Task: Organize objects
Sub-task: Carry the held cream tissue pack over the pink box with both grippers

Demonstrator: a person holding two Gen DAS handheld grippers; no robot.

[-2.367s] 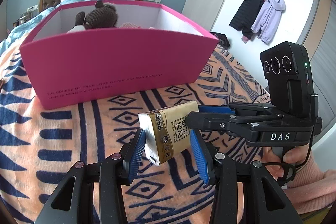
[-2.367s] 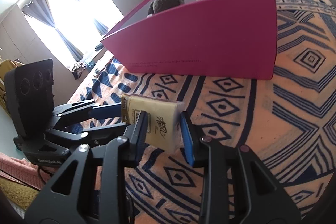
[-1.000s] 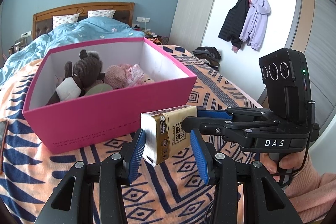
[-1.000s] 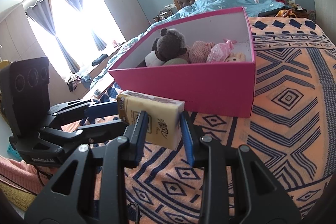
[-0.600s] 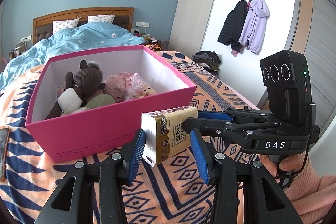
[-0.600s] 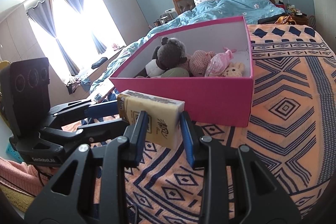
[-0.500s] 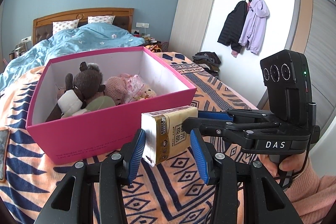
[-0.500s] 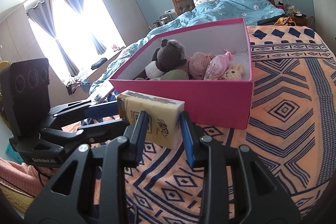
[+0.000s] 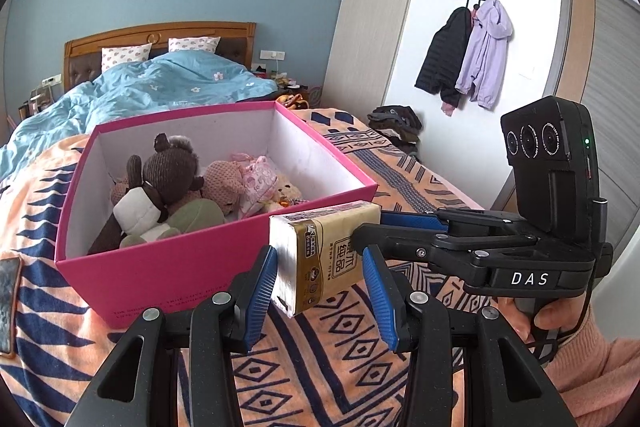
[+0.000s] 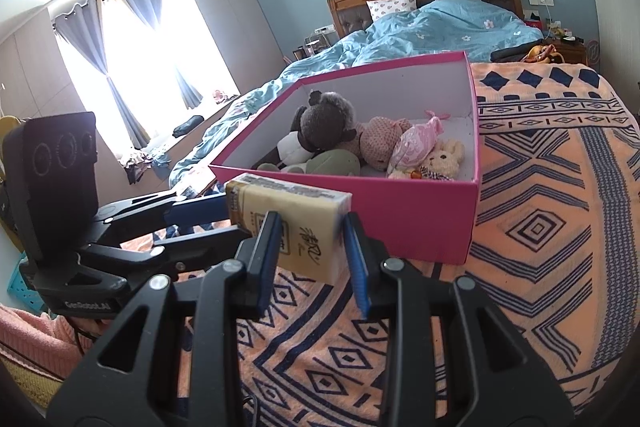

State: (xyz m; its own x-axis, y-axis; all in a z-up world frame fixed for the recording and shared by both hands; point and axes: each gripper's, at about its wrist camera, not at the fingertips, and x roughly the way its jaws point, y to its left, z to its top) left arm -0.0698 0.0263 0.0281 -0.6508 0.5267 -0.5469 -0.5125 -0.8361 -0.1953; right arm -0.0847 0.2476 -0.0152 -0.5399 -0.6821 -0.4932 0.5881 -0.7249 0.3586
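Tissue pack [image 9: 324,259] in both grippers (window [image 10: 132,67] right-view only)

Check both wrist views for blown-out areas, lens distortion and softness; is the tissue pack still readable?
Right wrist view: the window is blown out to white, and black fisheye corners frame the picture. Left wrist view: even light, no glare; the door bows at the edge. In both views the tissue pack is sharp, its print legible, and the pink box is clear.
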